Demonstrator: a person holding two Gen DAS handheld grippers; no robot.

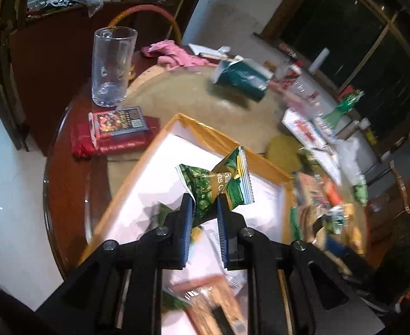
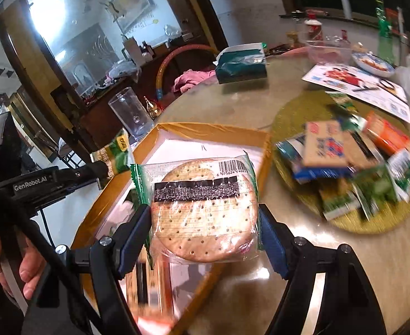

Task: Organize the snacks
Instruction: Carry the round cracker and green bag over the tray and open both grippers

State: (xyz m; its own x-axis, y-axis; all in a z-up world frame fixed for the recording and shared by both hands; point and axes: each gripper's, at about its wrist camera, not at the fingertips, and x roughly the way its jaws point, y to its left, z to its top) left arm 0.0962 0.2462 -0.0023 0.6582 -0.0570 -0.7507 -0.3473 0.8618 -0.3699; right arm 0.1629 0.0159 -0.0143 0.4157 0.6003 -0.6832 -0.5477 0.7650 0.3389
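The table [image 2: 260, 106] is spreading ahead of both tongs, and the box [image 2: 205, 129] is lying just under and beyond them. To the right of the right tongs [image 2: 205, 240], the snack pile [image 2: 353, 164] is waiting on its mat [image 2: 294, 111]. Those tongs, spread wide, are pinching the cracker pack [image 2: 205, 209] by its sides above the box. The left tongs [image 1: 203, 203], nearly pressed together, are pinching the green pea packet [image 1: 219, 184] over the box's white floor. Judging by this, each is best lowered well inside the rim before letting go, the cracker kept flat, the two landing apart.
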